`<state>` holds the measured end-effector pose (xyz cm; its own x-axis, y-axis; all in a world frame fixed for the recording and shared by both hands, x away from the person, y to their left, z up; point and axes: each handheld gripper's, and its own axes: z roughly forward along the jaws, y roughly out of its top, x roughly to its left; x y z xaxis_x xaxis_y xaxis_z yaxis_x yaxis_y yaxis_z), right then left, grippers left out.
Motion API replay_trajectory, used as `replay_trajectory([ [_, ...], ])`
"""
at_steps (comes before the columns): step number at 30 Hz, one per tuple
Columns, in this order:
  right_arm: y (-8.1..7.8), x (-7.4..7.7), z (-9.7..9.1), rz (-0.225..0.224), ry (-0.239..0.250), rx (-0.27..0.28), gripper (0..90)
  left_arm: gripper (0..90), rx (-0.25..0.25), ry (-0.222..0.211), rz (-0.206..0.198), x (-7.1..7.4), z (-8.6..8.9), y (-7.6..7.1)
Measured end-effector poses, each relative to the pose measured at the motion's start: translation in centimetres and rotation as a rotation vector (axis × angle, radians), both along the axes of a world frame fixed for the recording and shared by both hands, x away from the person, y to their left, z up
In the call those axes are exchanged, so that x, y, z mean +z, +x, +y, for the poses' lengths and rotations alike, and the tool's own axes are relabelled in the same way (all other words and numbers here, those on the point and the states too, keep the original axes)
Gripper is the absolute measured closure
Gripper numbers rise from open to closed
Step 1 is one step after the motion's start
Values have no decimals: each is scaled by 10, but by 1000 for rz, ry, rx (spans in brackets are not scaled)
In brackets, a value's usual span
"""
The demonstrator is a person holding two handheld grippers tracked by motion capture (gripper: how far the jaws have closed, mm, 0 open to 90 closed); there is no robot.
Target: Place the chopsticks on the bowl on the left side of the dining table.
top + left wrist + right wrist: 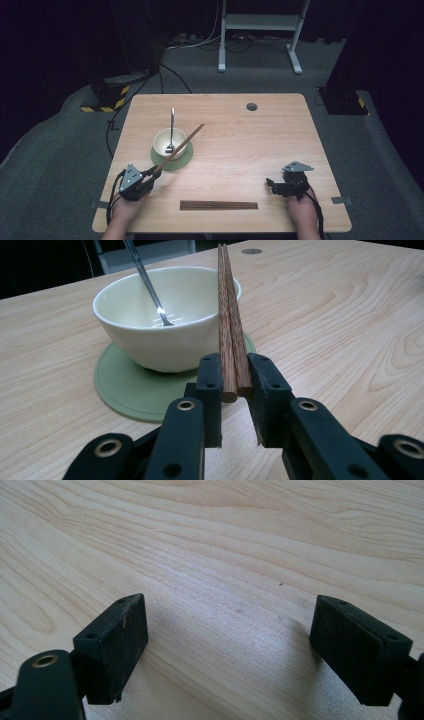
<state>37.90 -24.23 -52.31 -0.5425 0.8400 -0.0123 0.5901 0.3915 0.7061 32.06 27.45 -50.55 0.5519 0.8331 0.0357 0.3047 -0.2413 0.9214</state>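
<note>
My left gripper [154,171] [235,385] is shut on a pair of brown wooden chopsticks [181,146] [229,315]. They slant up and away over the rim of a cream bowl [170,143] [165,320]. The bowl stands on a round green coaster [175,160] [130,385] and holds a metal fork [171,127] [147,282] that leans on its far rim. A second pair of brown chopsticks [219,205] lies flat near the table's front edge. At the front right, my right gripper [271,184] [230,645] stands open over bare wood, with nothing between its pads.
The wooden table [260,145] has a round cable hole [251,106] at its back right. Beyond it, on the grey floor, stand a white metal frame [260,30], black cables and black stands with yellow-striped bases [105,100].
</note>
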Motion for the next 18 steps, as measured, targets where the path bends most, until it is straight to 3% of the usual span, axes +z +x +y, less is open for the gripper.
replay_trajectory([
  [11, 0, 0, 0, -1, -1, 0, 156, 677, 7, 7, 2, 0, 0, 0],
  [17, 0, 0, 0, -2, -2, 2, 156, 640, 50, 24, -11, -1, 0, 1],
  [18, 0, 0, 0, -2, -2, 2, 156, 637, 57, 12, -7, -1, 0, 1],
])
